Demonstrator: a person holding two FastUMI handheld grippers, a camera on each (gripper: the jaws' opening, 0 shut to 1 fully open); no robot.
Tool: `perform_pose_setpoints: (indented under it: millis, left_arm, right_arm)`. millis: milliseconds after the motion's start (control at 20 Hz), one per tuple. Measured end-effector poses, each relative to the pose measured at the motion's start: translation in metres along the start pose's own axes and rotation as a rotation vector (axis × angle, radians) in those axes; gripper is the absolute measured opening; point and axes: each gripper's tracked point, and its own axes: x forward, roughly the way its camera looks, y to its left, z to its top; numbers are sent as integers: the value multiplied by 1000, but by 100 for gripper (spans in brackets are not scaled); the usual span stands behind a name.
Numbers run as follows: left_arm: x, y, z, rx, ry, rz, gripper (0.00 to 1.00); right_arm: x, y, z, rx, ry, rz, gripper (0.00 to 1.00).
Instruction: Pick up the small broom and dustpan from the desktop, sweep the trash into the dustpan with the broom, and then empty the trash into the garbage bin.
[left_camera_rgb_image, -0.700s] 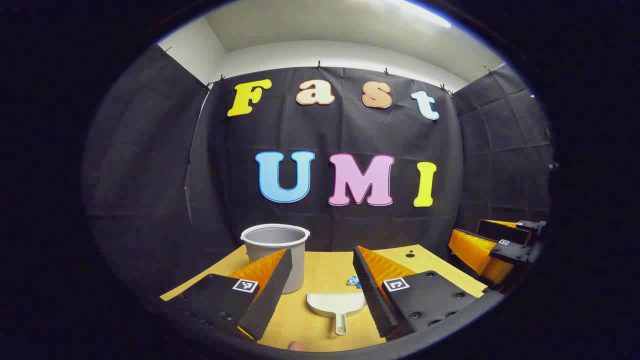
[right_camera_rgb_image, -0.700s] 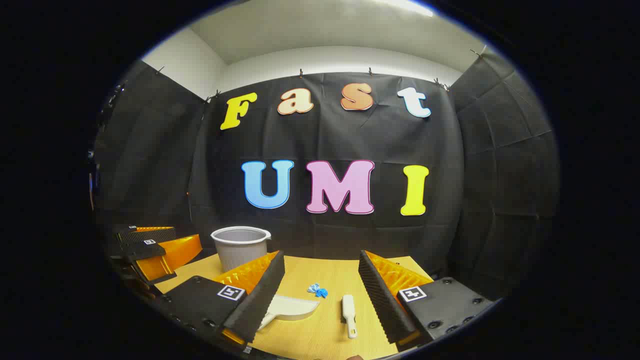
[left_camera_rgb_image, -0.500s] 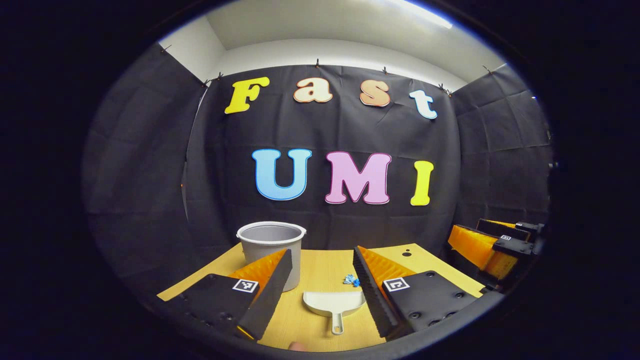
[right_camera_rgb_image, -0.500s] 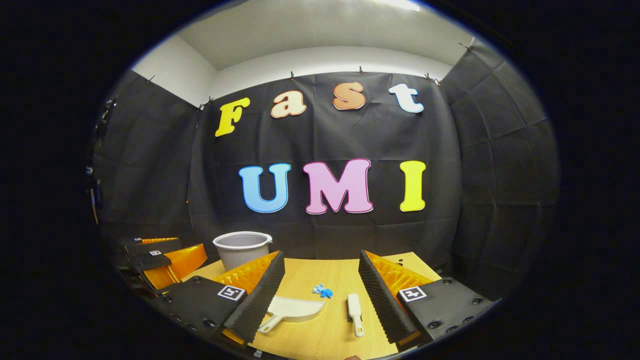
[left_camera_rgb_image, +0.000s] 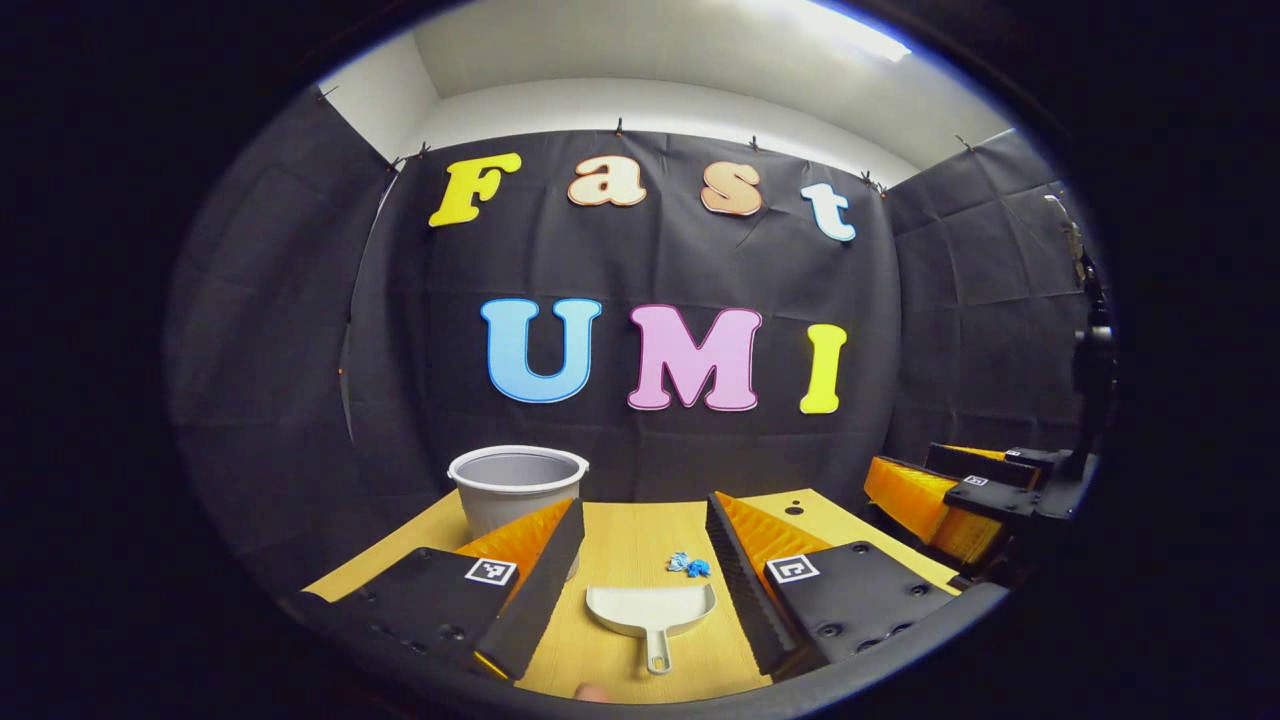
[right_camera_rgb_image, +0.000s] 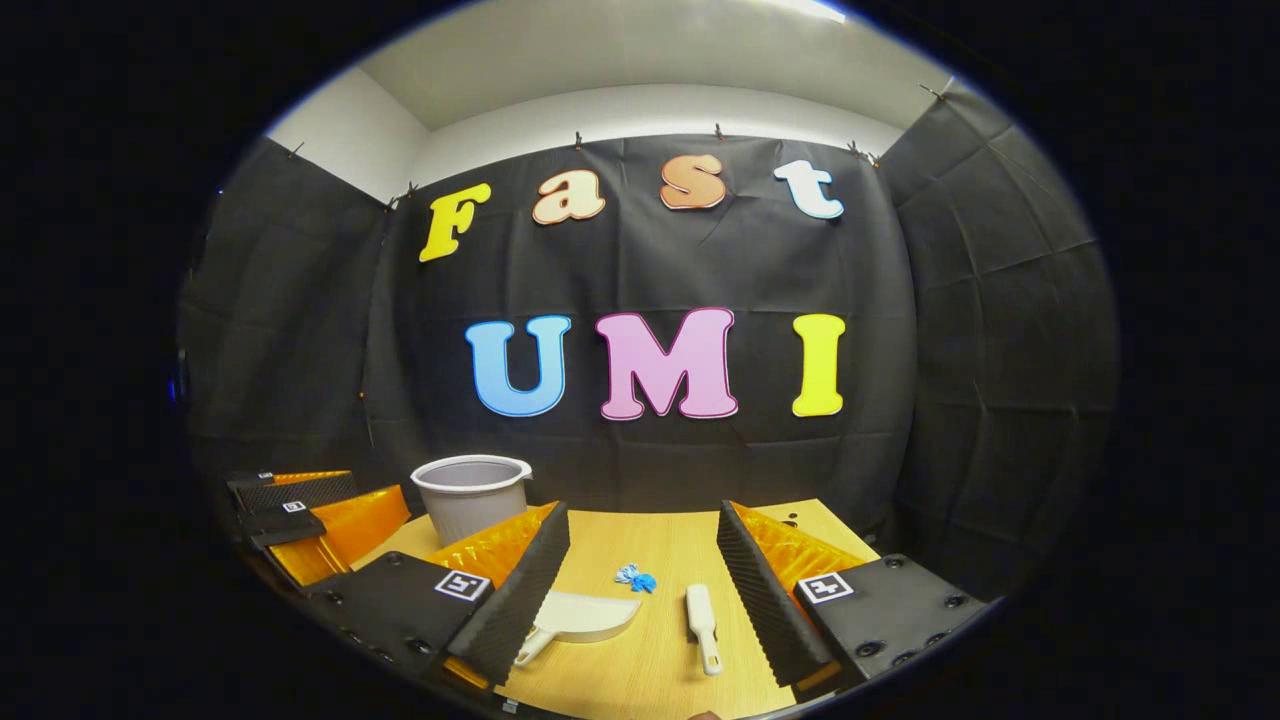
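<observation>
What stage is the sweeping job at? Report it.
Nothing is done yet. The dustpan and broom lie untouched on the desk, and the blue trash sits unswept beyond them. In hand: the open left claw lines up on the dustpan, the open right claw on the broom. Left: grasp both, sweep, empty into the bin.

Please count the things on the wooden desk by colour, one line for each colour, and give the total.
White: 2, the dustpan and the small broom.
Grey: 1, the garbage bin.
Blue and white: 1, the scrap of trash.
Total: 4.
</observation>
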Motion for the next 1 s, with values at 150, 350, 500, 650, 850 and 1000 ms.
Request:
perform_pose_setpoints:
  millis: [150, 350, 500, 650, 850, 1000]
  left_arm:
    - [3, 5, -3, -3, 8, 7, 74]
    - [8, 3, -7, 7, 13, -13, 73]
    - [10, 3, -7, 17, 9, -15, 74]
    - [13, 3, -12, 9, 28, -13, 74]
    - [22, 2, -14, -58, 50, -5, 74]
    - [35, 4, -20, -71, 81, 14, 74]
  right_arm:
    - [1, 0, -2, -10, 7, -1, 93]
    - [5, 1, -4, -12, 12, -5, 93]
    - [8, -3, -2, -10, 9, -17, 95]
    - [12, -5, -4, -24, 14, -18, 95]
    - [24, -13, -6, -40, 22, -20, 95]
    - [36, -18, -10, -43, 40, -10, 94]
